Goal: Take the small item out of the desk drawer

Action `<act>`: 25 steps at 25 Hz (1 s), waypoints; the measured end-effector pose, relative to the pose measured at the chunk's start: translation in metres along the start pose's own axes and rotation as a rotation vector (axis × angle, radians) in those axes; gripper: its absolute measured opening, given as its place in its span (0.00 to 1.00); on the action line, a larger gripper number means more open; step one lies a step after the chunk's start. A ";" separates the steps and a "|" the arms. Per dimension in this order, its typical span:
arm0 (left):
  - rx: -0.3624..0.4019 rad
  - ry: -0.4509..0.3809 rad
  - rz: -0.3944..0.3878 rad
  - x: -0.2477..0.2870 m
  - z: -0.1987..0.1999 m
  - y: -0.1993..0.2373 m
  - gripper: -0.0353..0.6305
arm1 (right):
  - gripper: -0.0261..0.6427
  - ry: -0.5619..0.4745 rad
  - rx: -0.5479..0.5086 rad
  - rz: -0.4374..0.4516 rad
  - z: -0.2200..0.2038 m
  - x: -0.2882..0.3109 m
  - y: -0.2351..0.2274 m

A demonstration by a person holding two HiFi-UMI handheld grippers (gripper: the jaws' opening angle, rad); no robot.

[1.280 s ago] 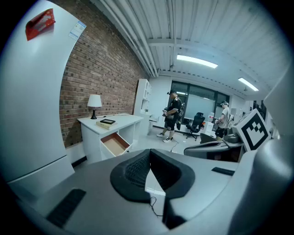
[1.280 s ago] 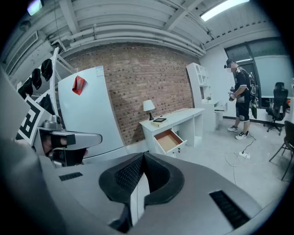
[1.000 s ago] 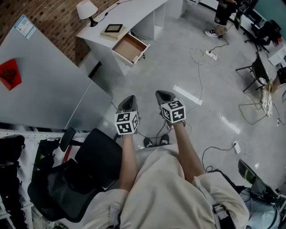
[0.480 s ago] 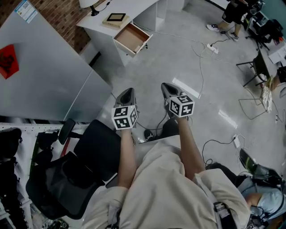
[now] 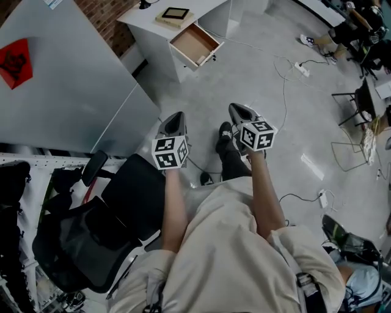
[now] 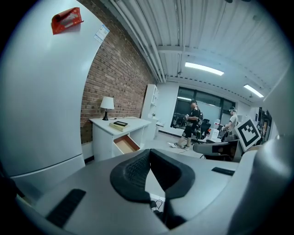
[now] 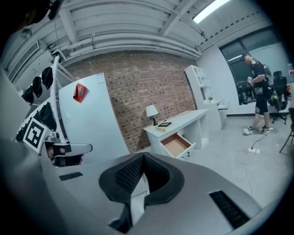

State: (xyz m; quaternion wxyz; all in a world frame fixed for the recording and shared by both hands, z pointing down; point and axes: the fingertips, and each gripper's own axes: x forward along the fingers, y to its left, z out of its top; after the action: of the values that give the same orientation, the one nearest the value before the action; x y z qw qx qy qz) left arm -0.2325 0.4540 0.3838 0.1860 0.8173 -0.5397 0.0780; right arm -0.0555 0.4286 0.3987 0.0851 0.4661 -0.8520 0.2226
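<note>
The left hand-held gripper (image 5: 174, 122) and right hand-held gripper (image 5: 242, 114) are closed, empty, well apart from the open drawer (image 5: 194, 44); the small item, unseen, is likely light; pinch its narrow sides.

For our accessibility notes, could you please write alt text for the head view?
A person holds the left gripper and right gripper, both shut, above a floor, far from a white desk with its drawer open. A black chair is lower left.

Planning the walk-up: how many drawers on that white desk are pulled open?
1. The open drawer juts from the front of the white desk, below the book lying on top. Closed drawers may exist elsewhere on the desk; these views don't settle that.
</note>
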 end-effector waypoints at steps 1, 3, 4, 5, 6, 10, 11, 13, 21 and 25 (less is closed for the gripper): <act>-0.003 -0.006 0.006 0.002 0.003 0.006 0.08 | 0.08 0.024 0.003 0.033 -0.002 0.009 0.004; -0.011 -0.019 0.020 0.008 0.011 0.018 0.08 | 0.08 0.066 0.000 0.089 -0.005 0.030 0.012; -0.014 -0.024 0.027 0.013 0.016 0.025 0.08 | 0.08 0.080 -0.009 0.102 -0.004 0.040 0.013; -0.019 -0.028 0.034 0.017 0.020 0.032 0.08 | 0.08 0.091 -0.018 0.107 -0.003 0.050 0.013; -0.027 -0.032 0.041 0.022 0.024 0.039 0.08 | 0.08 0.097 -0.022 0.106 -0.001 0.059 0.012; -0.072 -0.035 0.057 0.044 0.036 0.061 0.08 | 0.08 0.111 0.016 0.120 0.009 0.090 0.003; -0.074 -0.028 0.061 0.051 0.037 0.064 0.08 | 0.08 0.117 0.037 0.133 0.011 0.098 -0.001; -0.075 -0.017 0.067 0.065 0.039 0.069 0.08 | 0.08 0.126 0.063 0.152 0.017 0.114 -0.010; -0.052 0.010 0.084 0.136 0.069 0.081 0.08 | 0.08 0.133 0.049 0.187 0.057 0.176 -0.048; -0.015 0.037 0.086 0.187 0.082 0.073 0.08 | 0.08 0.141 0.049 0.194 0.079 0.204 -0.082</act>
State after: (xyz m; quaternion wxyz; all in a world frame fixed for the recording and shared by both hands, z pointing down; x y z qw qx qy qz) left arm -0.2290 0.2374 0.3861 0.1986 0.7904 -0.5713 0.0970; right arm -0.0943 0.2002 0.4255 0.1113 0.3668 -0.8793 0.2826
